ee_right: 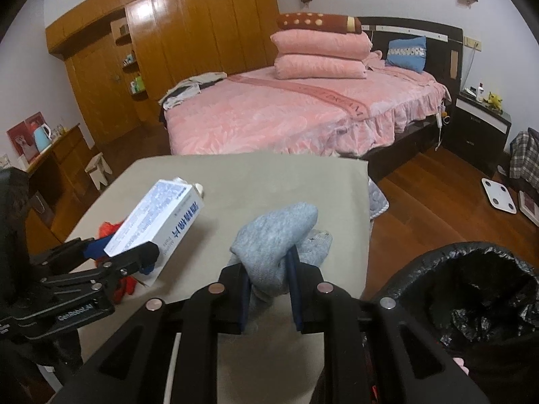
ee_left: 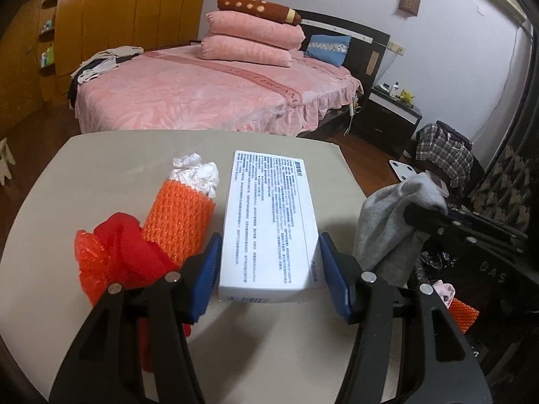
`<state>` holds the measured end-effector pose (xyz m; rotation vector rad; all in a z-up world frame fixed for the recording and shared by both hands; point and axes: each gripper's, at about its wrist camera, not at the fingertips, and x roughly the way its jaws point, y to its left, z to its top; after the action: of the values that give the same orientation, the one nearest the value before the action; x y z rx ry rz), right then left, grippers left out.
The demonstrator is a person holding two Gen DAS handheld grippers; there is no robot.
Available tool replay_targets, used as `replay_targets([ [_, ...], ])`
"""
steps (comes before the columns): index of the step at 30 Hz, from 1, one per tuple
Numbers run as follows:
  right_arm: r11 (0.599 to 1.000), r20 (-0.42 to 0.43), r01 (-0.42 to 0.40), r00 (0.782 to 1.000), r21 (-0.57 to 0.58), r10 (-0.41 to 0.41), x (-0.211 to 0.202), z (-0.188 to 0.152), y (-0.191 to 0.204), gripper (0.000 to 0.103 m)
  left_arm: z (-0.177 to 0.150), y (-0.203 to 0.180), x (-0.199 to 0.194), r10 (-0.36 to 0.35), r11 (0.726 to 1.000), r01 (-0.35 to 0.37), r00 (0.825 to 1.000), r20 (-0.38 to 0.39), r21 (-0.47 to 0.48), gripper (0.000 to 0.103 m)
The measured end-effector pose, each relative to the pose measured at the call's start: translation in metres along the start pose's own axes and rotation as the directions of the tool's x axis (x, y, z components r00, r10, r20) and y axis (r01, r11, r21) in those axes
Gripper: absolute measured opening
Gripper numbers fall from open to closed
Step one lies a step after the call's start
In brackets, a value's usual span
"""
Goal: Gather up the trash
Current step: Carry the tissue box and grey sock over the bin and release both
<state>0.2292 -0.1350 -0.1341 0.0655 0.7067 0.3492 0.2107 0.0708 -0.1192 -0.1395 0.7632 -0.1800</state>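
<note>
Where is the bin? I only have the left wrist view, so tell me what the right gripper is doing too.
Observer: The bin, lined with a black bag, stands right of the table, its mouth open.
Operator: Report the right gripper.
Observer: The right gripper is shut on the grey sock, with both pads pressing it.
Operator: Check my box from the side.
Observer: The left gripper holds the white box tilted, far end raised above the table.
</note>
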Motion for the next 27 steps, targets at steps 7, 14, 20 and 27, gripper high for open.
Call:
replay_targets([
  [7, 1.000, 0.059, -0.010, 0.998, -0.006, 0.011, -0.035, 0.007, 0.002, 0.019, 0.005, -0.013, -0.021, -0.008, 1.000, 0.008, 1.000, 0.024, 0.004, 0.056],
  [14, 1.000, 0.101, 0.017, 0.995, -0.005, -0.016, -0.071, 0.010, -0.008, 0.019, 0.006, -0.039, -0.039, -0.029, 0.999, 0.028, 0.999, 0.044, 0.041, 0.056],
  [20, 0.998, 0.129, 0.069, 0.989, 0.007, -0.069, -0.102, 0.004, -0.029, 0.019, 0.006, -0.074, -0.047, -0.086, 0.993, 0.081, 0.995, 0.054, 0.085, 0.056],
  [27, 0.987, 0.145, 0.150, 0.977, 0.053, -0.157, -0.136, -0.010, -0.068, 0.019, 0.002, -0.124, -0.050, -0.171, 0.975, 0.162, 0.984, 0.053, 0.153, 0.056],
])
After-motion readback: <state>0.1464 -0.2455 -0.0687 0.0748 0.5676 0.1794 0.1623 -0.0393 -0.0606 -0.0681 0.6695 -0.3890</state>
